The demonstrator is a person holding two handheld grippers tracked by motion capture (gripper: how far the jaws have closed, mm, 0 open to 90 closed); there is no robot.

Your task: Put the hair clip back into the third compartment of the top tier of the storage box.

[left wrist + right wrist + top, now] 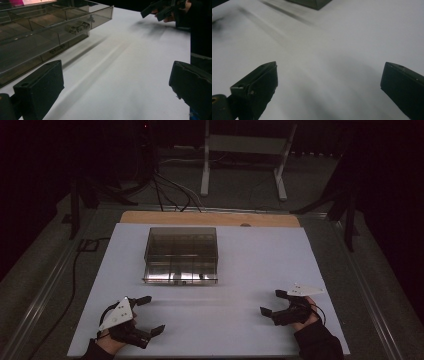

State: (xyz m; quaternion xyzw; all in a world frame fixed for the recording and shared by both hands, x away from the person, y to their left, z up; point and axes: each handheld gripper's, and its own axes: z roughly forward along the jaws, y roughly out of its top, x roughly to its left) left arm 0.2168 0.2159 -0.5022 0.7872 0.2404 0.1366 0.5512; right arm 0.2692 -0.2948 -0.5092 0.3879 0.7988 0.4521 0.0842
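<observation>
My left tool [149,315] rests on the white table [240,255], jaws spread wide with nothing between them; my right tool [274,302] lies the same way, spread and empty. Ahead of both, toward the far edge, stands the one smoky clear compartment box [181,255]. It lies forward and slightly right of my left tool, forward and well left of my right one, so I judge my left hand nearer. Its long side faces me, running across the table. In the left gripper view a small latch [79,27] shows on that near face. Count: two tools, one box.
</observation>
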